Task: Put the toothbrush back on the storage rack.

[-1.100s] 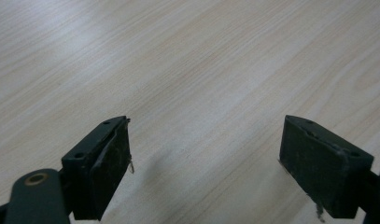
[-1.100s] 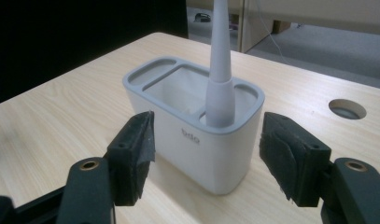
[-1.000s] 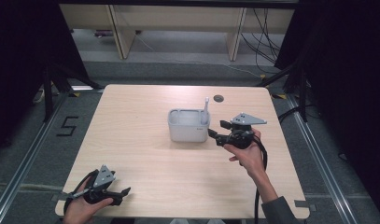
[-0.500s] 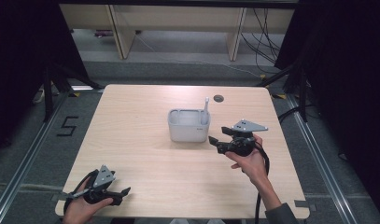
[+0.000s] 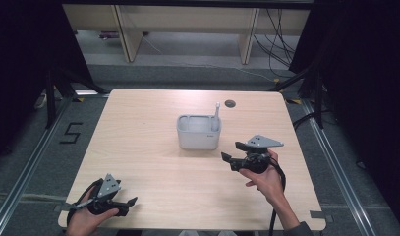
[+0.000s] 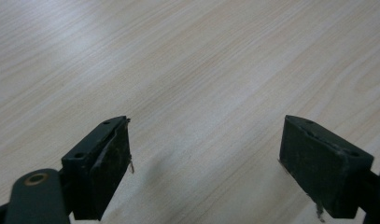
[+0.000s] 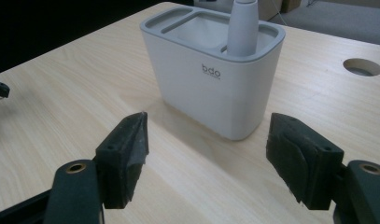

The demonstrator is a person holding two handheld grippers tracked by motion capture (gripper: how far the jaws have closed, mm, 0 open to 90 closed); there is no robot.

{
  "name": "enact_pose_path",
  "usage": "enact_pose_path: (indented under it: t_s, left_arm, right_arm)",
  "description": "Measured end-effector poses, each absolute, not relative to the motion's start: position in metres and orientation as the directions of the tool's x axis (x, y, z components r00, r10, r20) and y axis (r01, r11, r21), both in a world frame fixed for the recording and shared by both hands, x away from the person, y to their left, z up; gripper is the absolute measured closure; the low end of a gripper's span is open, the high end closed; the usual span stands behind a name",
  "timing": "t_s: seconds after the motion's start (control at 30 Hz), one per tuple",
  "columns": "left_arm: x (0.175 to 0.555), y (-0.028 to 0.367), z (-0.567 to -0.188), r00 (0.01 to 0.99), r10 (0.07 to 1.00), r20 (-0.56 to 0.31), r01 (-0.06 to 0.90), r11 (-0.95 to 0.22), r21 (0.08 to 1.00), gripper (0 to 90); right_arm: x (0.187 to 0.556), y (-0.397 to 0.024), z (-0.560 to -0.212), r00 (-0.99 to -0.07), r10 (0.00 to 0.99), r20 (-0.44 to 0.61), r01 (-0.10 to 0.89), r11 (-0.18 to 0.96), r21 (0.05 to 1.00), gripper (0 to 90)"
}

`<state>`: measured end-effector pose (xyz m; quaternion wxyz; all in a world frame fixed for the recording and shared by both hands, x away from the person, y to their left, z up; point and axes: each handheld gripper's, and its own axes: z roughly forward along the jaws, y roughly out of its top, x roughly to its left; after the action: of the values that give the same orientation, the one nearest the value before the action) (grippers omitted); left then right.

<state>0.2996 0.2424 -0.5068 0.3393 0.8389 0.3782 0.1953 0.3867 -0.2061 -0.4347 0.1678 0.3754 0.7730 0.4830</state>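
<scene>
**The right gripper waits beside the white holder**

The big wooden table [image 5: 153, 147] has a white holder [image 5: 198, 132] standing near its middle. The holder is a box with a few slots on top (in the right gripper view it has small letters on its side). A pale stick [image 5: 216, 114], maybe a brush handle or a pen, stands up in the slot at the holder's right end. A small round hole [image 5: 230, 103] sits in the table behind the holder.

The job in hand looks like one about the holder and the stick. The stick already stands in its slot, so that step seems done, or a new grab has not started yet. If the stick is to come out, the right gripper [image 5: 232, 156] would need to rise, go over the holder and close on the stick's top. If the job is over, it only needs to rest.

The right hand [image 5: 264, 174] holds its gripper low, near the holder's right front corner but not touching it. Its jaws point left toward the holder and are wide apart with nothing between them.

The left gripper [image 5: 126, 202] lies far away at the table's front left corner, in the left hand [image 5: 84, 221]. Its jaws are also wide apart and hold nothing, over bare wood.
</scene>
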Motion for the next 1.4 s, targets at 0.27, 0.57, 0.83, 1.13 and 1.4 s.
enact_pose_path:
  t_s: [0.27, 0.57, 0.83, 1.13, 1.4]
  left_arm:
    - [0.3, 0.244, -0.506, 0.644, 0.761, 0.08, 0.495, -0.493, 0.716, 15.8]
    - [0.3, 0.244, -0.506, 0.647, 0.758, 0.085, 0.488, -0.497, 0.717, 15.9]
    - [0.299, 0.242, -0.508, 0.634, 0.771, 0.065, 0.493, -0.467, 0.734, 15.9]
    - [0.299, 0.243, -0.507, 0.637, 0.767, 0.083, 0.49, -0.485, 0.724, 15.9]
    - [0.3, 0.244, -0.506, 0.642, 0.762, 0.085, 0.49, -0.493, 0.719, 15.8]
  right_arm:
    - [0.381, -0.209, -0.443, -0.668, 0.739, 0.09, 0.415, 0.269, 0.869, 29.7]
    - [0.374, -0.205, -0.454, -0.68, 0.724, 0.119, 0.435, 0.268, 0.86, 28.6]
    - [0.367, -0.205, -0.457, -0.676, 0.725, 0.132, 0.453, 0.268, 0.85, 25.6]
    - [0.359, -0.207, -0.464, -0.678, 0.718, 0.156, 0.469, 0.259, 0.845, 21.5]
    - [0.35, -0.212, -0.47, -0.658, 0.737, 0.156, 0.484, 0.255, 0.837, 18.2]
